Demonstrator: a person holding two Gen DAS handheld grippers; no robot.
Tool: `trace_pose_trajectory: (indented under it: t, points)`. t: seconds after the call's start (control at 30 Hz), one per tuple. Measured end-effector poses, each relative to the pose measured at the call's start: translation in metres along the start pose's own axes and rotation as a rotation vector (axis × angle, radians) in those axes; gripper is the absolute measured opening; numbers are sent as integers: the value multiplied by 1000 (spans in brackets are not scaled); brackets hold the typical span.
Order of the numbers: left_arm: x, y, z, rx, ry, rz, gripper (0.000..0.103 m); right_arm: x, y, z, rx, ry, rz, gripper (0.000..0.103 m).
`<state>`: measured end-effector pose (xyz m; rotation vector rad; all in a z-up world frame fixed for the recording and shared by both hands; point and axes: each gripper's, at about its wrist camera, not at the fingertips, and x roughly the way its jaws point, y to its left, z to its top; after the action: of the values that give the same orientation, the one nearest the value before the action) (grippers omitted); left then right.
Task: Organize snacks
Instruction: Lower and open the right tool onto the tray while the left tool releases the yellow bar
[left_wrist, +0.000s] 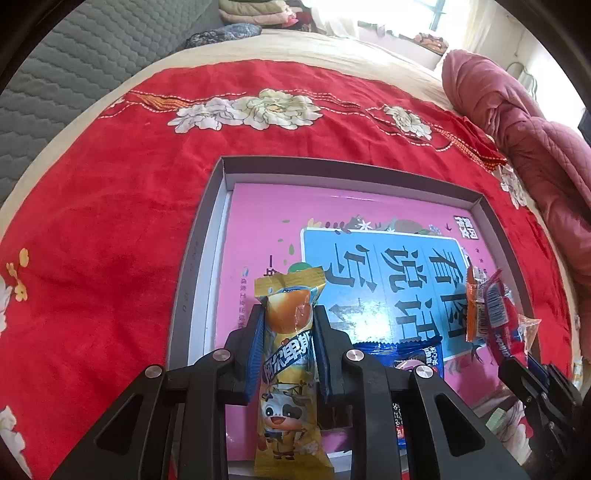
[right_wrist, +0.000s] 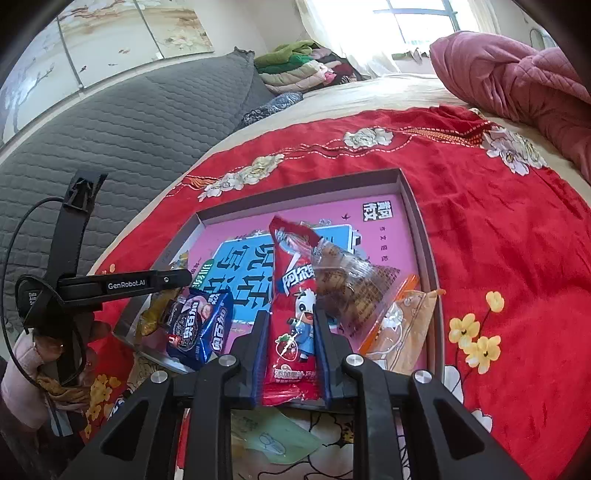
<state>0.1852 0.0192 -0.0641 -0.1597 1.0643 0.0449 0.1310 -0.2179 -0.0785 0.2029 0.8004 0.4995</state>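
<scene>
Clamped in my left claw (left_wrist: 289, 325) is a yellow snack packet (left_wrist: 290, 373); my right claw (right_wrist: 291, 332) pinches a red snack packet (right_wrist: 295, 317). Both hang over the grey tray (left_wrist: 192, 258), beyond them its pink book (left_wrist: 258, 221), then the red blanket (left_wrist: 110, 206).

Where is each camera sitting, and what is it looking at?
Left wrist: sits on the left gripper, looking down past its yellow snack into the box; the right gripper shows at the right edge.
Right wrist: sits on the right gripper, looking over its red snack; the left gripper and a hand show.
Both share the box.
</scene>
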Motion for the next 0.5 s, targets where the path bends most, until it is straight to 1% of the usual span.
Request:
trace_pose_trajectory:
  t: [0.2, 0.33, 0.5]
  points:
    - [2, 2, 0, -10, 15, -9, 26, 0, -1, 0, 8, 0, 4, 24]
    - [2, 2, -1, -12, 19, -6, 26, 0, -1, 0, 14, 4, 10, 32]
    - [2, 1, -1, -12, 22, -11, 27, -1, -2, 0, 20, 1, 11, 33]
